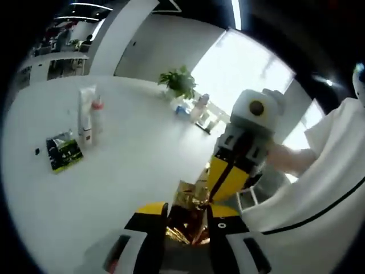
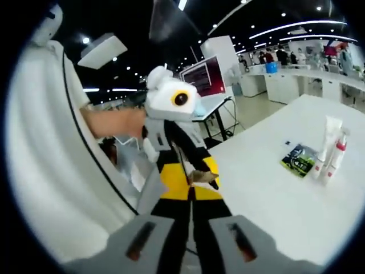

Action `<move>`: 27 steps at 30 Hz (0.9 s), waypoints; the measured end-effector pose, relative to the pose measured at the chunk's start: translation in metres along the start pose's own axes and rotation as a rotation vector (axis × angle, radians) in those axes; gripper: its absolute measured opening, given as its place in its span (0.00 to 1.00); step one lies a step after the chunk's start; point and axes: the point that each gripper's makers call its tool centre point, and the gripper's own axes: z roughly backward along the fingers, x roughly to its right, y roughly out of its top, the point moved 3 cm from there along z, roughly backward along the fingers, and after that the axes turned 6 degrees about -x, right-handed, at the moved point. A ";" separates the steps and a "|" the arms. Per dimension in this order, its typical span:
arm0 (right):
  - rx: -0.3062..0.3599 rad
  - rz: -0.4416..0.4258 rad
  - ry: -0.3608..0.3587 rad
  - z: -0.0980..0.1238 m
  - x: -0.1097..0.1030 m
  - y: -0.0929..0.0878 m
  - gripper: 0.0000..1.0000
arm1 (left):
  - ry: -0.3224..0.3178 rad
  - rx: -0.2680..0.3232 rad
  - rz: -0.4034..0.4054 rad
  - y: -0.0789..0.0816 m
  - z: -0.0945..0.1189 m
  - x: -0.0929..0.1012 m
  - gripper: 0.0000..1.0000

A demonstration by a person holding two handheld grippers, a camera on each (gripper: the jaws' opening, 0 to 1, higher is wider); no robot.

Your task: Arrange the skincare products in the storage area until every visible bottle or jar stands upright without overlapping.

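1. The white tube (image 1: 86, 114) and the small bottle with a red top (image 1: 98, 118) are in the upper left of the left gripper view. They look like they stand up, just beside each other. In the right gripper view they are at the right edge.
2. A flat green and black packet (image 1: 64, 152) lies on the table near them, a little lower in the frame.
3. The tube looks light and soft, so I think a hard squeeze could squash it. Hold it low, near the cap it stands on.
4. The little bottle looks hard and smooth. It may slip or tip, so take it by the middle.
5. The left gripper (image 1: 188, 228) sits at the bottom of its view, with something shiny and gold (image 1: 191, 202) between its jaws. I cannot tell if it grips it.
6. The right gripper (image 2: 188, 234) has its jaws close together. I cannot tell if they hold anything.
7. The table (image 1: 131, 171) is white, smooth and wide.
8. The room is big and bright. A green plant (image 1: 179, 81) stands at the far edge near a window.
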 end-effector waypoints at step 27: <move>0.376 -0.274 0.068 0.030 0.013 0.034 0.01 | -0.430 0.604 0.518 0.055 0.024 0.011 0.02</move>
